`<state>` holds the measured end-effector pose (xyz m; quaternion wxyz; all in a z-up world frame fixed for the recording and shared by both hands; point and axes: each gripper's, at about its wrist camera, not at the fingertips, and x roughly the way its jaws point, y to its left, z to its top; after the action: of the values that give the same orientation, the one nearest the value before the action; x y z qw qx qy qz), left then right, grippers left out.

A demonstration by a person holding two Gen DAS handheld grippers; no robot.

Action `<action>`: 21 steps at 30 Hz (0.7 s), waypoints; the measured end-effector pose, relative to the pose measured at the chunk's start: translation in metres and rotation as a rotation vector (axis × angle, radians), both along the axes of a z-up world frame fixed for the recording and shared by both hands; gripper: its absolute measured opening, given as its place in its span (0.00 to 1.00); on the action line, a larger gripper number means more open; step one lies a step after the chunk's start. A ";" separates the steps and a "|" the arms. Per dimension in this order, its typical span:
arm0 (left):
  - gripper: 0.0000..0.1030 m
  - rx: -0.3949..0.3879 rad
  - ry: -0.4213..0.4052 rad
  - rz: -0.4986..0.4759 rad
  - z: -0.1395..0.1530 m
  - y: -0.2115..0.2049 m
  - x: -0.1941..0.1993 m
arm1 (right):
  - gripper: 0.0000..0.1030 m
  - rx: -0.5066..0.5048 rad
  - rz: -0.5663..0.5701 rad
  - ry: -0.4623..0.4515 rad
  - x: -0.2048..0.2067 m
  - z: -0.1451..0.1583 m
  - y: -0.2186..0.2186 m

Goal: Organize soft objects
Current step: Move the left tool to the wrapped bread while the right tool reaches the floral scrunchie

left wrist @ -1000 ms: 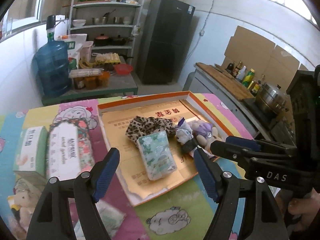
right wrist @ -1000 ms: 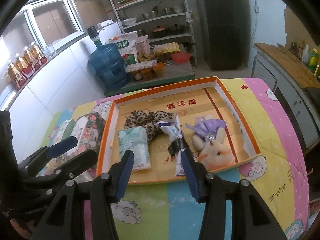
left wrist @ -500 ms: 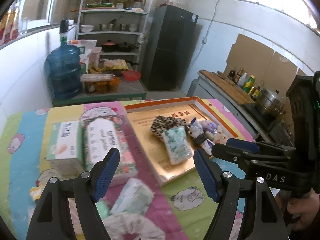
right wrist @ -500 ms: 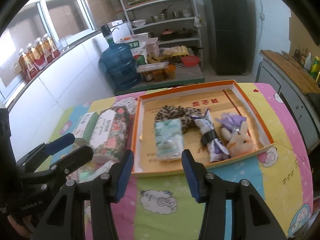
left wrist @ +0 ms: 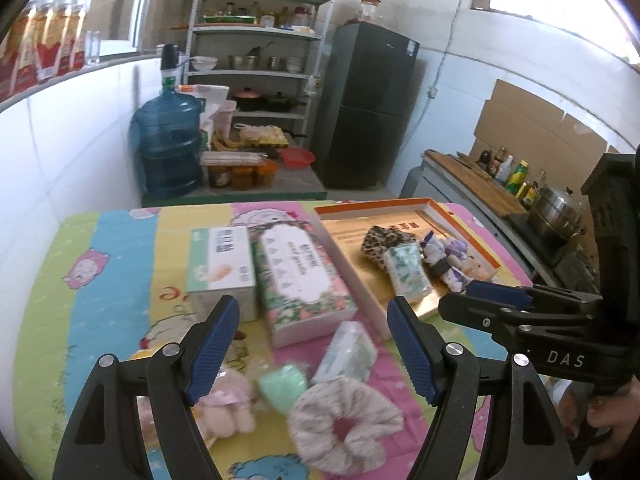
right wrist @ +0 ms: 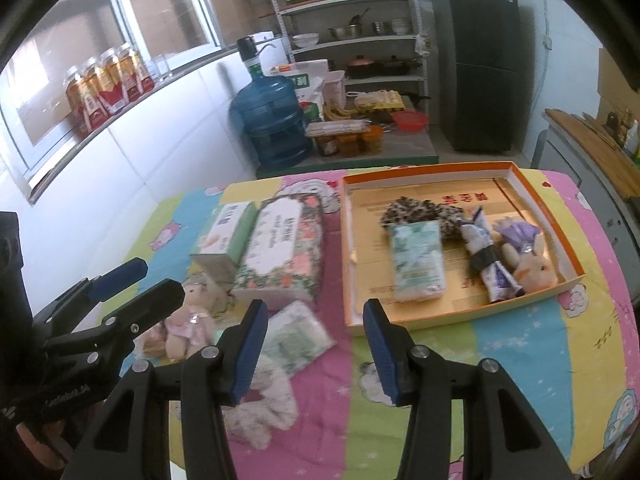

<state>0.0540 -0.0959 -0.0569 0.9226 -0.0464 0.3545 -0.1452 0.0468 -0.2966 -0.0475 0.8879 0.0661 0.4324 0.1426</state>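
Orange-rimmed tray point(right wrist: 532, 184) already holds a leopard scrunchie point(right wrist: 416, 214), tissue pack point(right wrist: 418, 266), tube point(right wrist: 490, 264) and plush rabbit point(right wrist: 532, 264), while a pale scrunchie point(left wrist: 346, 424), small pack point(left wrist: 348, 354) and doll point(right wrist: 188, 320) lie loose on the surface, both hand-held grippers point(left wrist: 314, 346) point(right wrist: 314, 350) apart and empty

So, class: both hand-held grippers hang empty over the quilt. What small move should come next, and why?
Probably lower the left hand-held gripper onto the pale scrunchie right below it. Its jaws stand open and empty, the scrunchie lies loose on the quilt, and the orange tray already holds four soft things.
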 end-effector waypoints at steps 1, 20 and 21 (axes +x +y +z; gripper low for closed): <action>0.75 -0.001 -0.002 0.005 0.000 0.006 -0.003 | 0.48 -0.001 0.005 0.000 -0.002 0.000 0.005; 0.75 -0.008 0.003 0.092 -0.012 0.104 -0.036 | 0.48 -0.018 0.006 0.006 -0.035 -0.008 0.067; 0.75 -0.008 0.005 0.096 -0.014 0.109 -0.037 | 0.48 -0.017 0.004 0.010 -0.037 -0.010 0.069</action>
<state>0.0165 0.0135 -0.0710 0.9273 -0.0674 0.3536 -0.1022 0.0103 -0.2276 -0.0578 0.8860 0.0581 0.4380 0.1404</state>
